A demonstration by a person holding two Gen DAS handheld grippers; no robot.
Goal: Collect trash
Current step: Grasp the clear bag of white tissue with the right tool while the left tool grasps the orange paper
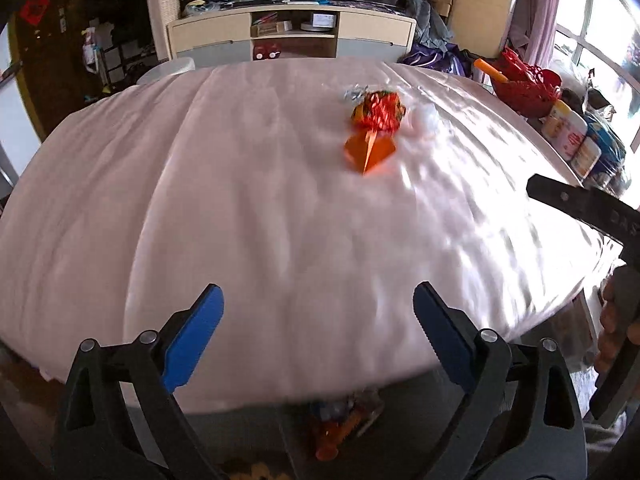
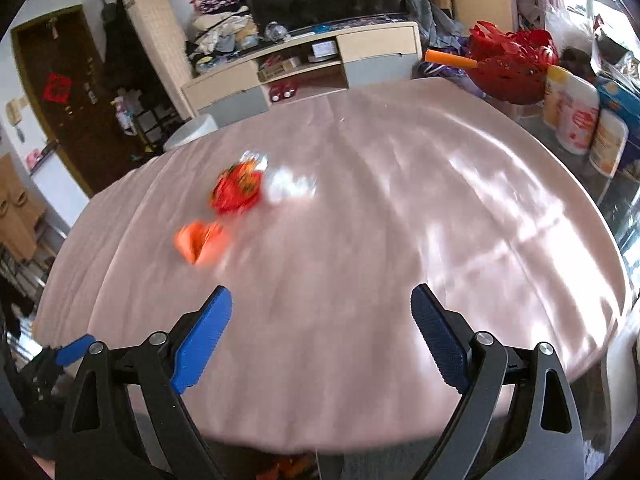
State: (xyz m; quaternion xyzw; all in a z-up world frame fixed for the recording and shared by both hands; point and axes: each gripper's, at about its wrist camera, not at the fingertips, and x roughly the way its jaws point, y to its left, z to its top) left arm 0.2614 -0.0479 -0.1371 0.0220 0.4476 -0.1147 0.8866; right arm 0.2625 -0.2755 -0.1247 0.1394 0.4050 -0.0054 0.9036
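While the trash (image 1: 374, 128) lies bunched out on the pink cloth (image 1: 240, 216), I judge the collecting only part done: a red crumpled wrapper (image 1: 378, 114), an orange wrapper (image 1: 370, 152) just in front of it, a white wad (image 1: 424, 122) touching its right side and a silvery scrap (image 1: 354, 92) behind are all on the bench, none of it in either gripper. Below the near edge I can make out a blurred heap of coloured bits (image 1: 344, 420), which may be trash already dropped in a bin, but I cannot tell for sure.

My left gripper (image 1: 318, 334) has its fingers wide and nothing between them; the right gripper (image 2: 322, 334) is the same, wide and empty. Both hang over the near part of the bench, well short of the pile. From the right camera the pile sits ahead and to the left; from the left camera it is ahead and slightly right, so it lies between the two.

Room to move looks generous: the cloth between grippers and pile is bare. The clutter is along the far right edge, where tubs (image 2: 576, 120) and a red basket (image 2: 512, 68) stand, well apart from the pile. The near edge curves right under the fingers, so I would mind dragging the loose cloth on the reach forward.
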